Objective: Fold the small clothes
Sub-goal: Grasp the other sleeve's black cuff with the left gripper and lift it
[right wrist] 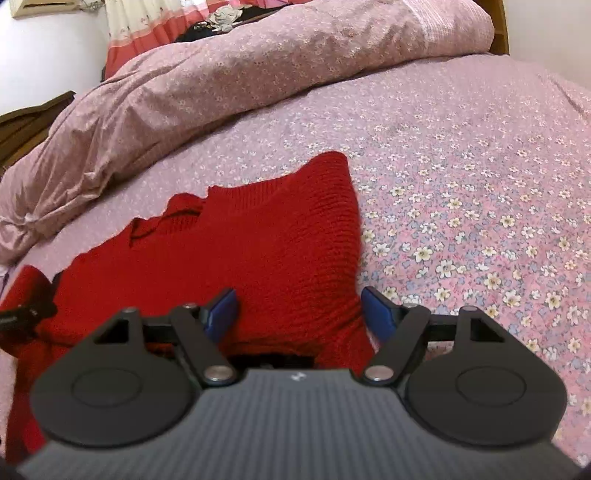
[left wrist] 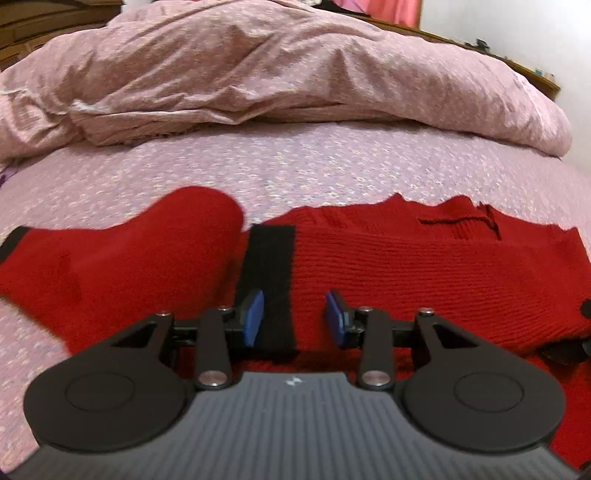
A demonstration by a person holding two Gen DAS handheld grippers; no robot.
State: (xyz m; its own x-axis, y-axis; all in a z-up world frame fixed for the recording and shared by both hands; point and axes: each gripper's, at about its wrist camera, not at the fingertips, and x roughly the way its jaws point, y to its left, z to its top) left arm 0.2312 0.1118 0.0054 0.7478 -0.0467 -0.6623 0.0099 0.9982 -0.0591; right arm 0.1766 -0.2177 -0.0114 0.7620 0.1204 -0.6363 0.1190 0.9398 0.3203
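Note:
A red knit sweater [left wrist: 424, 266] lies flat on the floral bed sheet [left wrist: 295, 166]. One sleeve [left wrist: 122, 258] stretches out to the left, and a black cuff [left wrist: 271, 266] lies across the body. My left gripper [left wrist: 295, 318] hovers low over that cuff. It is open, with one blue pad [left wrist: 255, 317] over the black band and the other over red knit. In the right wrist view the sweater [right wrist: 258, 240] shows its neckline and a raised corner. My right gripper [right wrist: 299, 314] is open wide, and the sweater's right edge lies between its pads without being pressed.
A rumpled pink duvet [left wrist: 258, 66] is heaped across the back of the bed [right wrist: 480, 184]. Dark wooden furniture [right wrist: 26, 122] stands at the left, and a curtain [right wrist: 147, 26] hangs behind. Bare floral sheet extends to the right of the sweater.

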